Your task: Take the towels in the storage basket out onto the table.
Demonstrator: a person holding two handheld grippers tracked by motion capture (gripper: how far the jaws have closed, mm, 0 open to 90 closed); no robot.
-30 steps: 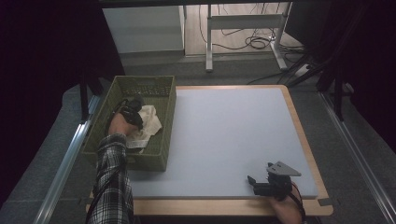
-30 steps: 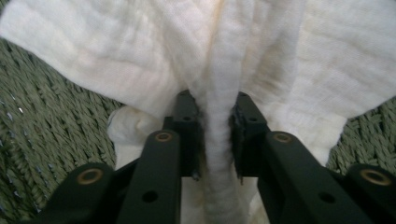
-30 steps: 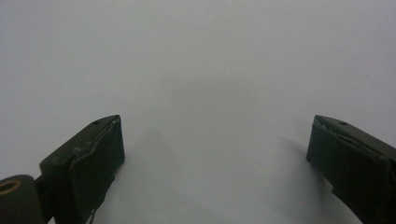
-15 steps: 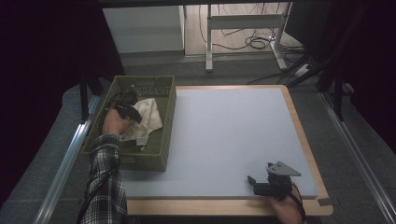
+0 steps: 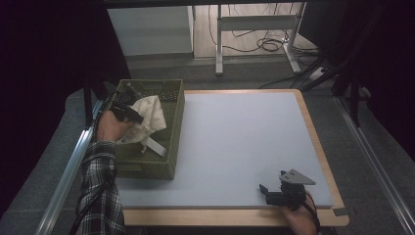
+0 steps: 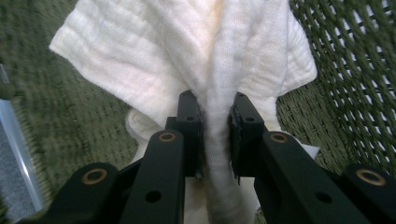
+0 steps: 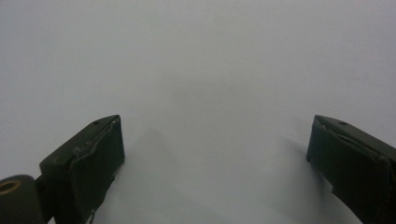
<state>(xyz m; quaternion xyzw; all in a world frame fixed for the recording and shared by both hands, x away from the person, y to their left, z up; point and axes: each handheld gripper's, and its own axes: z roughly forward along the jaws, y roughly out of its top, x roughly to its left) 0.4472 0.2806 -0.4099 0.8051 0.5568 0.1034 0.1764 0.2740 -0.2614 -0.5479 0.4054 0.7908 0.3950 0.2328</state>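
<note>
A cream-white cloth (image 5: pixel 148 113) hangs in the green woven basket (image 5: pixel 172 134) at the table's left edge. My left gripper (image 5: pixel 128 108) is shut on it and holds it above the basket floor. In the left gripper view the two black jaws pinch a bunched fold of the cloth (image 6: pixel 215 84), which fans out beyond them over the basket's green weave (image 6: pixel 355 84). My right gripper (image 5: pixel 268 192) rests near the table's front right corner, open. In the right gripper view its fingers (image 7: pixel 95 154) stand wide apart over the bare white surface.
More white fabric (image 5: pixel 147 143) lies on the basket floor under the lifted cloth. The white table top (image 5: pixel 244 142) has a wooden rim (image 5: pixel 220 215). A metal rail (image 5: pixel 68 171) runs along the left side. Desk legs and cables (image 5: pixel 254 44) stand beyond the far edge.
My left gripper has risen and moved toward the basket's far end with the cloth, which now hangs higher. The right gripper has stayed in place.
</note>
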